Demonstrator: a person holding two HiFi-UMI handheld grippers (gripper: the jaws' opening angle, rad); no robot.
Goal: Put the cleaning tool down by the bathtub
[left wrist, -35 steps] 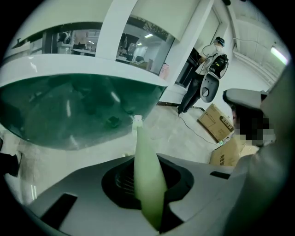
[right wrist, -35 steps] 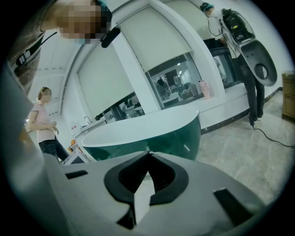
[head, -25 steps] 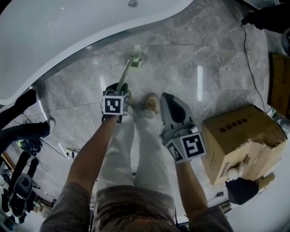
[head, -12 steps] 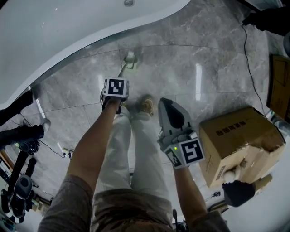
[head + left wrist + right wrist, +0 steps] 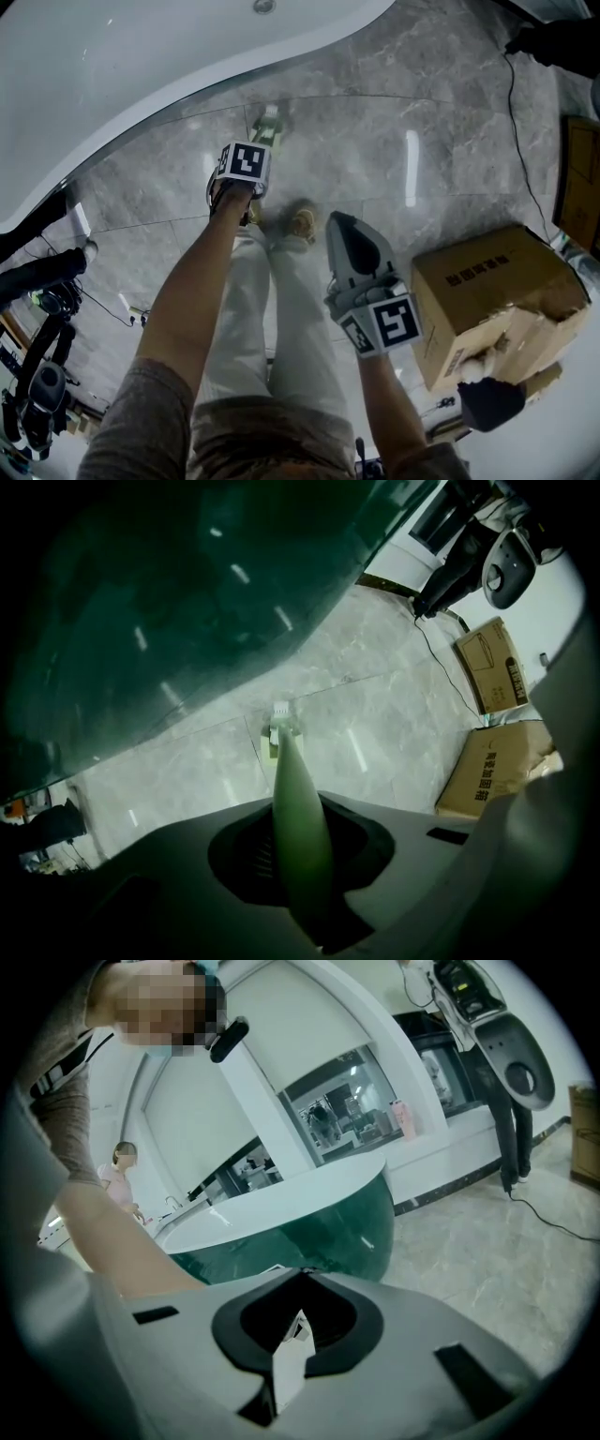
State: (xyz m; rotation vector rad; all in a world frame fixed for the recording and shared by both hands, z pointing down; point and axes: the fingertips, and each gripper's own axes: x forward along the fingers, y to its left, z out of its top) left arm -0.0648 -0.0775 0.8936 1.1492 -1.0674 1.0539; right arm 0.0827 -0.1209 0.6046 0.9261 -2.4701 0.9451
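Note:
The cleaning tool has a pale green handle (image 5: 298, 808) and a small white and green head (image 5: 278, 729) that is down at the grey marble floor. In the head view, that head (image 5: 269, 122) lies close to the white rim of the bathtub (image 5: 122, 75). My left gripper (image 5: 246, 164) holds the handle's near end. Its jaws (image 5: 302, 869) are closing tighter on the handle. The tub's dark green wall (image 5: 169, 611) rises just beyond the head. My right gripper (image 5: 342, 225) hangs above the floor to the right, shut and empty (image 5: 292, 1349).
A cardboard box (image 5: 487, 291) stands on the floor at the right, with another (image 5: 581, 178) at the right edge. A black cable (image 5: 520, 141) runs across the tiles. The person's legs and shoes (image 5: 302, 220) are between the grippers. Dark equipment (image 5: 42, 281) crowds the left edge.
My left gripper has moved forward toward the bathtub, carrying the tool's head closer to the tub's foot. The right gripper has barely shifted.

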